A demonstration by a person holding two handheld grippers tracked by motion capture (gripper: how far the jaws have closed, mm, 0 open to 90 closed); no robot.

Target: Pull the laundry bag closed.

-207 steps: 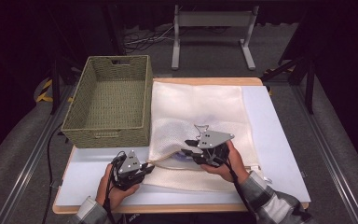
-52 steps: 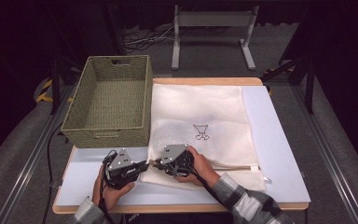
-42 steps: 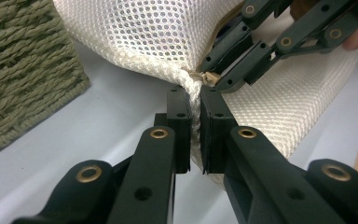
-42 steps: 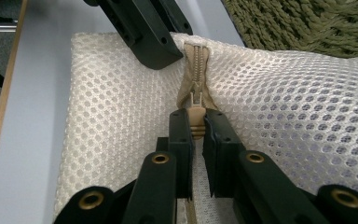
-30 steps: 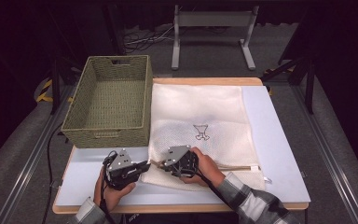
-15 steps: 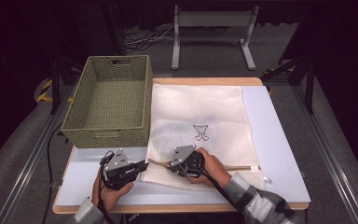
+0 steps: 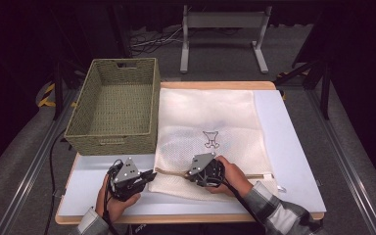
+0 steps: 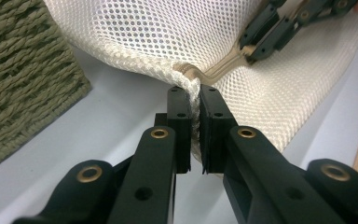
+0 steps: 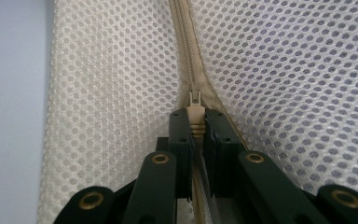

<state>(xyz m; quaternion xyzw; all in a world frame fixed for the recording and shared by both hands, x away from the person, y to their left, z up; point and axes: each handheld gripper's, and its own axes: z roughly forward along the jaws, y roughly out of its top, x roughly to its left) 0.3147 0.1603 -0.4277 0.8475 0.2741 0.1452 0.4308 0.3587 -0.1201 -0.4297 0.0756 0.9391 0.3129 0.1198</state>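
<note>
A white mesh laundry bag (image 7: 210, 117) lies flat on the pale table top (image 7: 293, 147), with a beige zipper (image 7: 254, 175) running along its near edge. My left gripper (image 7: 149, 175) is shut on the bag's near left corner; in the left gripper view the jaws pinch the bunched mesh edge (image 8: 195, 100) where the zipper tape ends. My right gripper (image 7: 190, 174) is shut on the beige zipper pull (image 9: 195, 109), and its jaws (image 9: 196, 123) lie along the zipper (image 9: 184, 42). The right gripper (image 8: 251, 51) also shows in the left gripper view, on the zipper line.
An empty woven green basket (image 7: 115, 105) stands at the table's left, touching the bag's left side; its wall (image 8: 18, 70) is close to my left gripper. A metal stand (image 7: 223, 29) and cables lie on the floor beyond the table.
My right gripper has slid a little to the right along the zipper, still shut on the pull. The left gripper has stayed where it was, holding the corner.
</note>
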